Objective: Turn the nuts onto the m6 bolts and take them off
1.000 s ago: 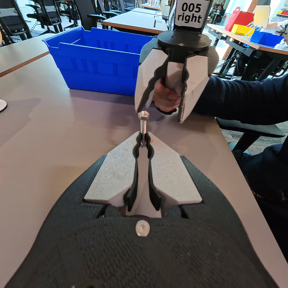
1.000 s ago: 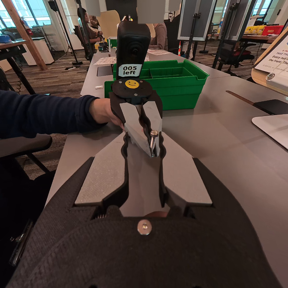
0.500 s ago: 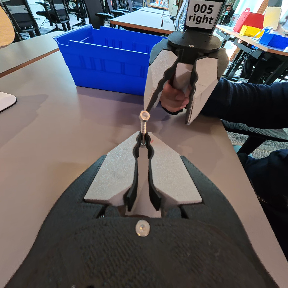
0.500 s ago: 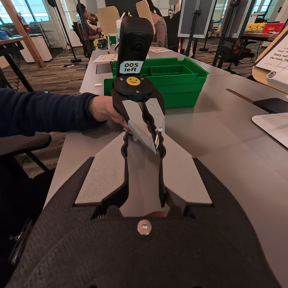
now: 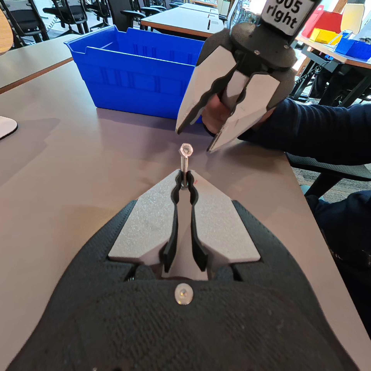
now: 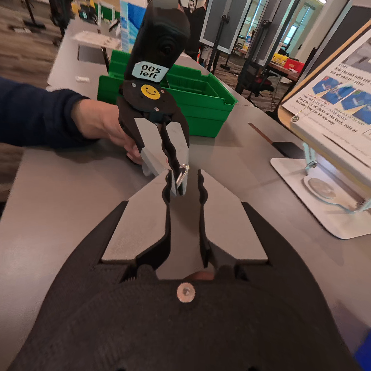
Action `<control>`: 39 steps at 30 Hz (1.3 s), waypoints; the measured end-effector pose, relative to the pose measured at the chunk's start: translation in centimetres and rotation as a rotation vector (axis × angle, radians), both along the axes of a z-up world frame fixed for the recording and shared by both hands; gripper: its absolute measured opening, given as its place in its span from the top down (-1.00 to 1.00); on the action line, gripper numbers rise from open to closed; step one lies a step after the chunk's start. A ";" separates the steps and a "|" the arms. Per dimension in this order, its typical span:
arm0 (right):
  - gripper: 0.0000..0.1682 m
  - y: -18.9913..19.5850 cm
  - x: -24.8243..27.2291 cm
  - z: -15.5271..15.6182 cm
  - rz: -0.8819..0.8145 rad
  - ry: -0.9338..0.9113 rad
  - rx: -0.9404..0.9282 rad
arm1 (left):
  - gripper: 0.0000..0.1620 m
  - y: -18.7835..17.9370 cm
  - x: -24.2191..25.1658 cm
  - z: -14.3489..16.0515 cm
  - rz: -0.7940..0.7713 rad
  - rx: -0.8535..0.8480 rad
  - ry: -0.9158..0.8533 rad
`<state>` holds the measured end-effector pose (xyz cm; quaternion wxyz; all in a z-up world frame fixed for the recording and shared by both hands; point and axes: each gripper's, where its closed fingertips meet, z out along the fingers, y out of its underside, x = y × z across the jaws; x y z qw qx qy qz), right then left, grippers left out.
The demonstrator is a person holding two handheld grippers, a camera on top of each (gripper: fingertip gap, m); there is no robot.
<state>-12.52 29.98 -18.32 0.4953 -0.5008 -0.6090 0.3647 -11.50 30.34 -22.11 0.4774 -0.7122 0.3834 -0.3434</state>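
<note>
My left gripper (image 5: 184, 176) is shut on the lower end of a silver bolt (image 5: 184, 162), which stands upright above the grey table (image 5: 80, 170). A hex piece that looks like a nut (image 5: 186, 150) sits at the bolt's top end. My right gripper (image 5: 193, 141) faces the left one, tilted. It is open and empty, with its fingertips just above and beyond the nut, not touching it. In the right wrist view the bolt (image 6: 180, 176) shows slanted between the open tips of my right gripper (image 6: 184, 172), held by the left gripper (image 6: 178, 192).
A blue bin (image 5: 140, 76) stands behind the bolt. A green bin (image 6: 196, 104) stands on the opposite side, behind the left gripper. An instruction board (image 6: 331, 112) on a white stand (image 6: 321, 200) is nearby. The table edge (image 5: 301, 190) and office chairs are close by.
My right gripper has tilted and shifted a little up and right of the bolt's top, staying open. My left gripper still holds the bolt.
</note>
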 end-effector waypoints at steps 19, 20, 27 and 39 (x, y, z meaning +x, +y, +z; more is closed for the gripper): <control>0.77 -4.4 1.0 0.1 0.330 -0.096 -0.035 | 0.96 -4.5 1.3 -0.5 -0.277 -0.048 0.020; 0.77 -4.4 1.0 -0.1 0.329 -0.103 -0.030 | 0.96 -4.7 1.4 -0.5 -0.285 -0.048 0.021; 0.78 -5.3 1.3 -0.4 0.387 -0.133 -0.047 | 0.96 -6.0 1.7 -0.7 -0.354 -0.053 0.036; 0.81 -6.6 1.6 -0.7 0.449 -0.160 -0.075 | 0.96 -7.2 2.0 -0.9 -0.413 -0.054 0.051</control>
